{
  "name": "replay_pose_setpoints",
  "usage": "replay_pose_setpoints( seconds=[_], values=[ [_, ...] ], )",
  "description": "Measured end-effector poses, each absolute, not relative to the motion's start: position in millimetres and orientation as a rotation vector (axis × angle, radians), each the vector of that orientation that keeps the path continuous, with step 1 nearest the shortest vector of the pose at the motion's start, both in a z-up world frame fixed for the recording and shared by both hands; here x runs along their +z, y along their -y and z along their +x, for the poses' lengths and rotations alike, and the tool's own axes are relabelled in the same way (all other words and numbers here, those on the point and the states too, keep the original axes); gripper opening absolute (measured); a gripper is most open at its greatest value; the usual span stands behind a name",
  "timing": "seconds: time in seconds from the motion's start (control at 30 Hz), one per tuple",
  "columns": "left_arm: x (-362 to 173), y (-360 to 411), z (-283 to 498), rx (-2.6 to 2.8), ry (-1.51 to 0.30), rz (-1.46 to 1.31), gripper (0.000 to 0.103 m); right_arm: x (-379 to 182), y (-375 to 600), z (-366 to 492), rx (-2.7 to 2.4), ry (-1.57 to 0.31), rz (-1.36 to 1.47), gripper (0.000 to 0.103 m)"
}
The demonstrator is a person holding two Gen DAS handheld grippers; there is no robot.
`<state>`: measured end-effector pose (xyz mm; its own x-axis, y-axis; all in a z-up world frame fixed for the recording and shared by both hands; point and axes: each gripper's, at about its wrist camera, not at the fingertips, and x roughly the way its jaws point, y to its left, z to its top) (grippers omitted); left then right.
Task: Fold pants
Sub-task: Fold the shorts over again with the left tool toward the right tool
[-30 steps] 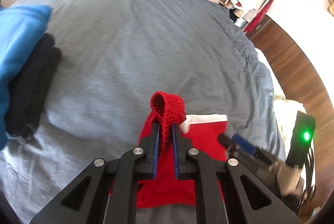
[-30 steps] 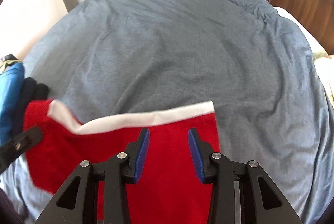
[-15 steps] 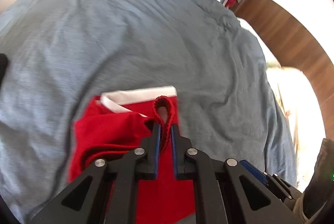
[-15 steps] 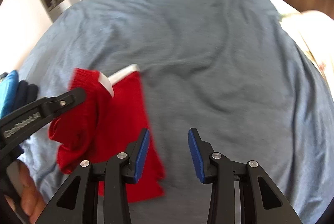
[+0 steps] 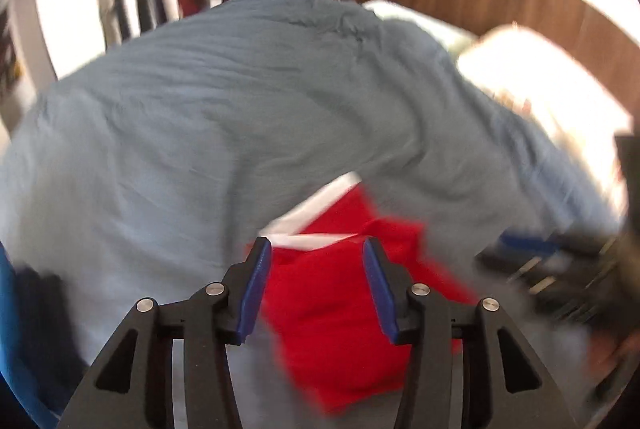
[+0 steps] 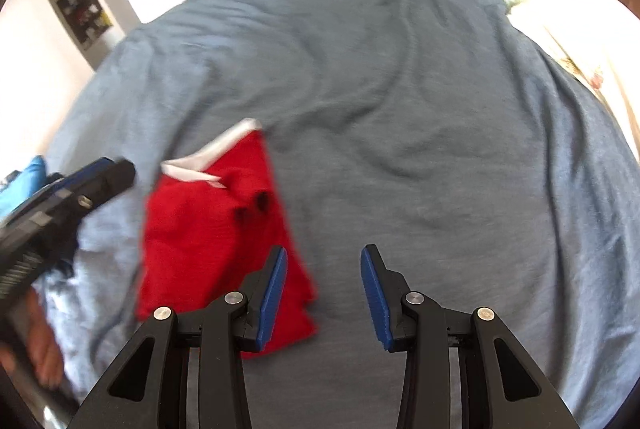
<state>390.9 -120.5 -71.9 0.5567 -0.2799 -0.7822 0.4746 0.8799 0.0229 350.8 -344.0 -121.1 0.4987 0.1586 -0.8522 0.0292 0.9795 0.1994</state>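
- Blue-padded left gripper [image 5: 316,285] jaws are opening, red knit released a moment ago, nothing pinched now.
- Right gripper [image 6: 324,295] gapes empty beside the pile.
- Red pants [image 6: 208,229] lie doubled on the grey bedspread [image 6: 400,109]; that fold looks landed, smoothing next.

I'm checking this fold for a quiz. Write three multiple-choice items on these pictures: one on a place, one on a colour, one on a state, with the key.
1. Where do the red knit pants lie?
A. on the grey-blue bedcover
B. on a wooden floor
C. on a hanger

2. What colour is the band along the pants' edge?
A. black
B. white
C. yellow

3. What is between the right gripper's blue pads?
A. a fold of the pants
B. a blue garment
C. nothing

Key: 1 A, the pants rest flat on the cover. 2 B, a white band runs along the far edge. 3 C, only bedcover shows in the gap.
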Motion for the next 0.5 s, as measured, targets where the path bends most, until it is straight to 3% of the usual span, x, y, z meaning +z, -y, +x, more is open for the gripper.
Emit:
replay_pose_setpoints(
  seconds=[0.17, 0.5],
  values=[
    [-86, 98, 404, -0.413, -0.850, 0.448, 0.047, -119, 313, 357, 0.149, -1.014, 0.211, 0.043],
    [-116, 99, 406, -0.444, -0.872, 0.450, 0.047, -141, 291, 398, 0.219, -1.017, 0.248, 0.043]
  ],
)
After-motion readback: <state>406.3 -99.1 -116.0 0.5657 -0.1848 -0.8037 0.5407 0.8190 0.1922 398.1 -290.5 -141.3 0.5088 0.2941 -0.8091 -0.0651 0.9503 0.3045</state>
